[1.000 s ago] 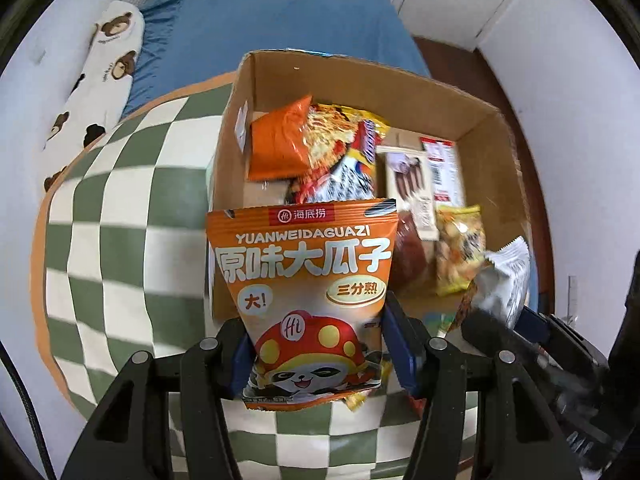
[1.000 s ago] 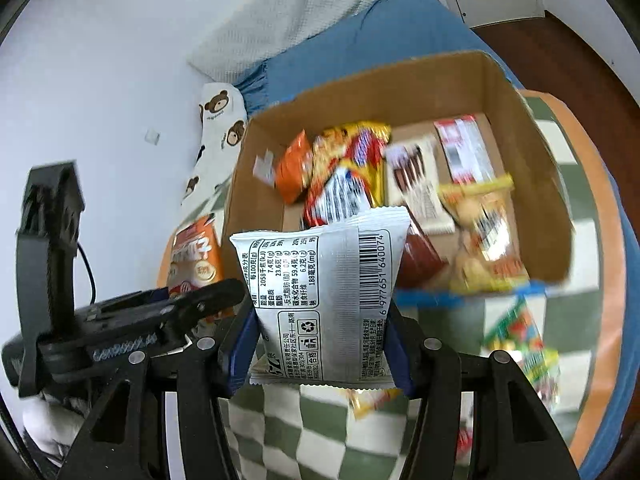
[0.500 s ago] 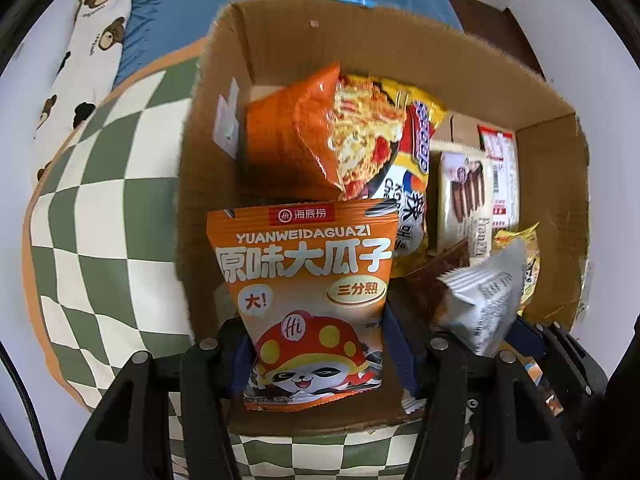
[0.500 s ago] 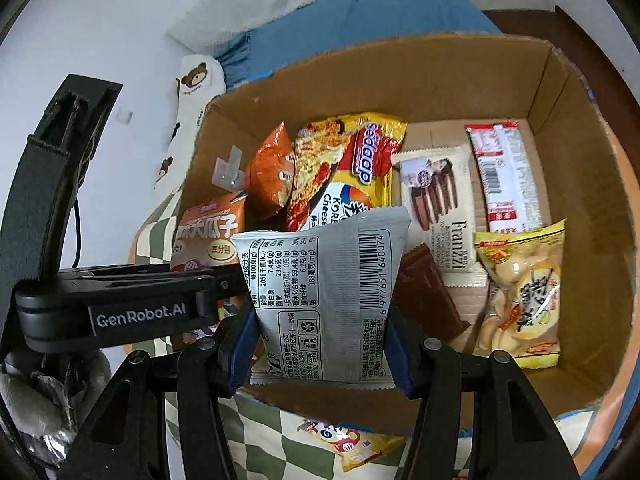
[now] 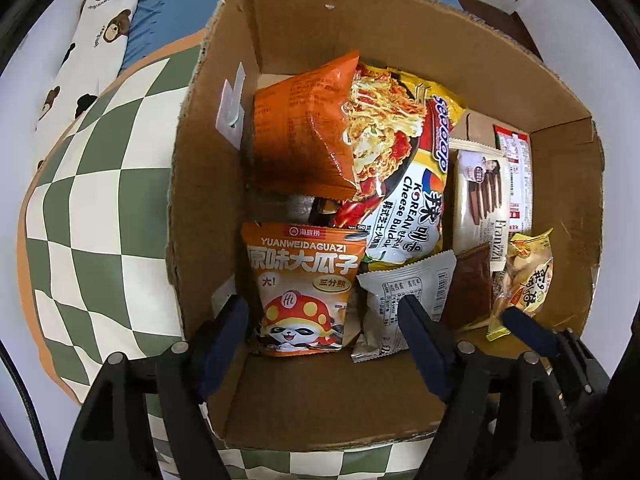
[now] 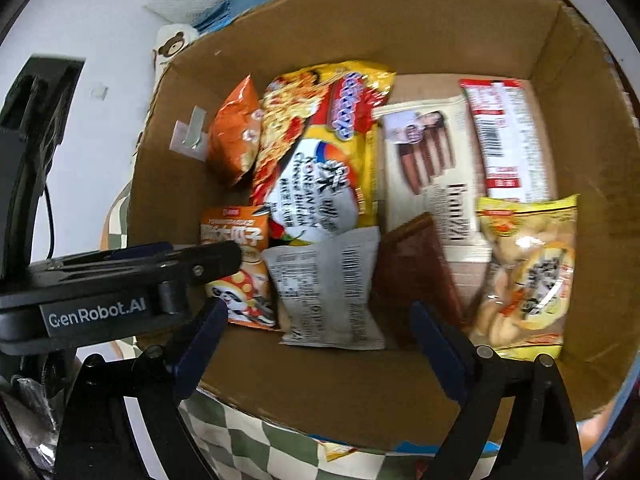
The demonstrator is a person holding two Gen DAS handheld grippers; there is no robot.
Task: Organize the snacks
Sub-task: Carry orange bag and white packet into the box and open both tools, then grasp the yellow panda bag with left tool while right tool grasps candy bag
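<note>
On the green checked cloth (image 5: 100, 216) sits the cardboard box (image 5: 400, 32), where both opening claws, left gripper (image 5: 324, 332) and right gripper (image 6: 316, 340), hold nothing, the orange seed bag (image 5: 304, 288) and grey packet (image 6: 328, 284) lie loose inside by the near wall, and only the right view shows the left claw's side.

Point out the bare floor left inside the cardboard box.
One bare strip of the cardboard box floor runs along the near wall, before the orange sunflower-seed packet and grey barcode packet. Everything beyond is packed with snacks.
</note>
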